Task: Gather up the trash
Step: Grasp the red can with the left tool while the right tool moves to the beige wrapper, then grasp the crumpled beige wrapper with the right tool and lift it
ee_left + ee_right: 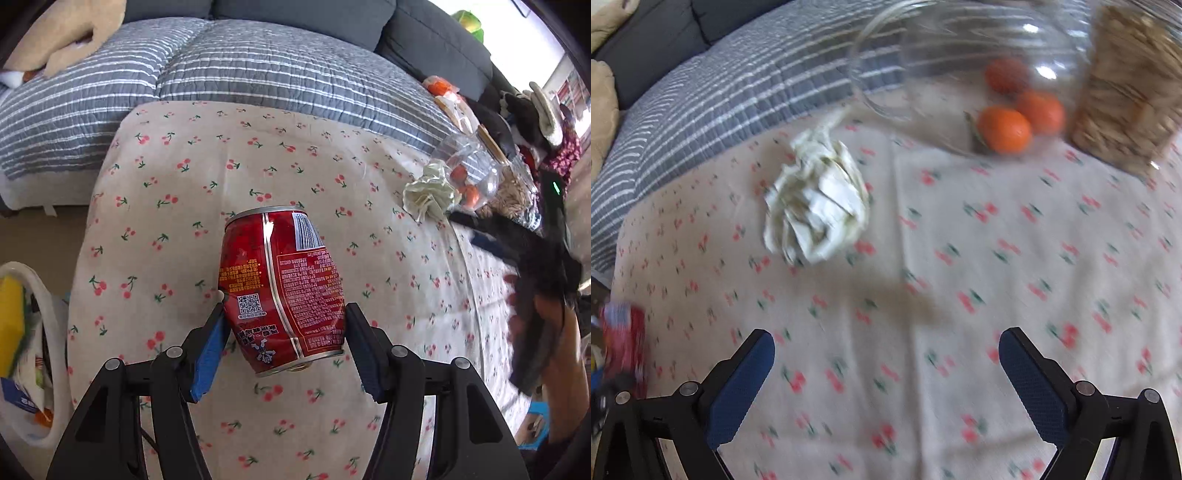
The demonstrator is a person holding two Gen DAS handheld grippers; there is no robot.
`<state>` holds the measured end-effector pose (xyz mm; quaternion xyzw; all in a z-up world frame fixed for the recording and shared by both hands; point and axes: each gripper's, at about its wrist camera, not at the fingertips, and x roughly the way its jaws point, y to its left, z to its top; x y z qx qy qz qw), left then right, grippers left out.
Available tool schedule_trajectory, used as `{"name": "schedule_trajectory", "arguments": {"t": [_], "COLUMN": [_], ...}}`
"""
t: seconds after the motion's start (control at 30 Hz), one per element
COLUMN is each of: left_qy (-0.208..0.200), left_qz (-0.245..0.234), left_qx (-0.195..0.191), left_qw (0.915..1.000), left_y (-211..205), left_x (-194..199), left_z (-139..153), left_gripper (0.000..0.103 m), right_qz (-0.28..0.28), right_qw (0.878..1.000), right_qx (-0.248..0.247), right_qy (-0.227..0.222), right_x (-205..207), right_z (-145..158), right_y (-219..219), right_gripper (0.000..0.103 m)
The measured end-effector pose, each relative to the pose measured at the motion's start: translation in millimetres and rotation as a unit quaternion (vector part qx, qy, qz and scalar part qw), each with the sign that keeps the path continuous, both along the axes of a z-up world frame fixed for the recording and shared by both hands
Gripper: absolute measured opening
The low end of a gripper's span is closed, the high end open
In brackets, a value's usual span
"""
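Carrying: the left gripper is clamping a dented red can between its pads, above the cherry cloth.
Reaching: the right gripper is spread wide, grasping nothing, facing the paper wad near the jar.
Aiming: bin is waiting at the table's left edge.
Advising: keep the squeeze steady on the can, since its crushed wall is likely slippery; release only over the bin.

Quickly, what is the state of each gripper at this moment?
Left gripper: closed on the dented red can.
Right gripper: open, holding nothing.
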<state>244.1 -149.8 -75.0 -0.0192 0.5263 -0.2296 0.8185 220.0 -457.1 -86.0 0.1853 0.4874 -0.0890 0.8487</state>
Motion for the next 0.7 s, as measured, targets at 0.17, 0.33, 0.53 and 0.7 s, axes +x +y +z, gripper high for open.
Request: {"name": "schedule_trajectory", "arguments": {"t": [0.17,0.33,0.53,0.7], "left_qy": [0.008,0.002,-0.012,-0.007], "left_qz": [0.003,0.001,-0.009,-0.014], "left_qx": [0.007,0.015,0.019,0.020], "left_qw": [0.9999,0.9999,0.9997,0.9997], "left_y": [9,10,7,5], "left_x": [4,8,8,-4], "left_z": [-8,-12,-13,-11], "left_gripper": [0.065,0.065,0.065,0.065], "right_qz": [-0.001,0.011,0.052,0.067], "right_qw": [0.999,0.999,0.996,0.996], "right_qx": [0.020,-0.001,-0.065,-0.060], "right_qy": [-0.045,-0.041,-0.026,-0.021], "right_x": [37,68,76,49], "right_z": [1,-9,-13,4], "right_y": [2,9,25,30], "right_gripper": [0.093,0.080,0.034,0.030]}}
